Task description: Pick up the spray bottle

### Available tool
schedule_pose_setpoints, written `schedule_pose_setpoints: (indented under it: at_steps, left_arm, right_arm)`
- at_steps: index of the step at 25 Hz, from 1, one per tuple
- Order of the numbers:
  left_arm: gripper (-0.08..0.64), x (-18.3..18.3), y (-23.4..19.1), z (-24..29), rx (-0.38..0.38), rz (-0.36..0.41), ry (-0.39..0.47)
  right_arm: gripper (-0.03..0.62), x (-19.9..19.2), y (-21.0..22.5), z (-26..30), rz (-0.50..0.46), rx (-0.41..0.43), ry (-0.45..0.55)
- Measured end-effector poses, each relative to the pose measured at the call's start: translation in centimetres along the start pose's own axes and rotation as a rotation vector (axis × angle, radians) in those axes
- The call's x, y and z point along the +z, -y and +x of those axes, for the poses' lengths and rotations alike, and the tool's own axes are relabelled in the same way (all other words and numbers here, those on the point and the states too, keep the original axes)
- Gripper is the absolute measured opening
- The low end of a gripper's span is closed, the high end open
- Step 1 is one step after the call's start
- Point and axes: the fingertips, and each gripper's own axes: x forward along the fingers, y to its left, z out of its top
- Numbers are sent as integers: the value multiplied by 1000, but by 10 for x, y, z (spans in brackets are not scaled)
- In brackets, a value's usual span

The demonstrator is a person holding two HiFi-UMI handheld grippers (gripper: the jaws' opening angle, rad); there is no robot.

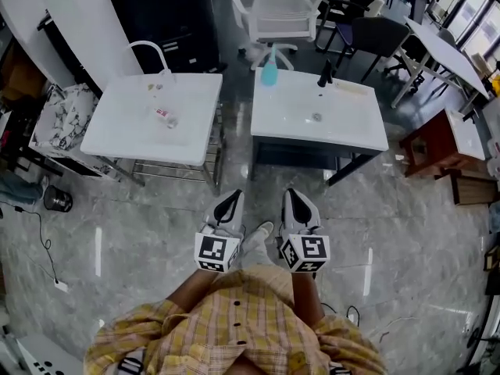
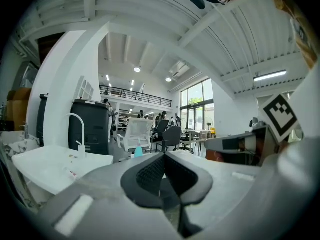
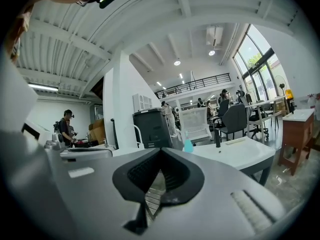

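Grey polished floor in the head view, with a left bench (image 1: 133, 127) and a right bench (image 1: 344, 127) ahead; teal spray bottle (image 1: 269, 70) upright at the right bench's 11 o'clock corner, well apart from the left hand-held gripper (image 1: 234, 196) and right hand-held gripper (image 1: 289, 194), carried side by side at 6 o'clock, likely just for the walk-up. Left gripper view: jaws pressed together on nothing, bottle (image 2: 138, 150) small at 10 o'clock of the tips. Right gripper view: likewise pinched together and empty, bottle (image 3: 188, 145) at 2 o'clock, probably no call to spread before getting close.
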Motion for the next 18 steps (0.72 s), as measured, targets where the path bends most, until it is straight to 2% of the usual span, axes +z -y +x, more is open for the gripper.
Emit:
schedule_pose_setpoints:
  at_steps: [11,18]
  left_arm:
    - [-2,23,-42,135,34,7,-12]
    - [-2,33,-57,192,65,31,-16]
  right_arm:
    - [0,33,77,118,14,17,-18]
    - [0,47,109,171,6,51,-21]
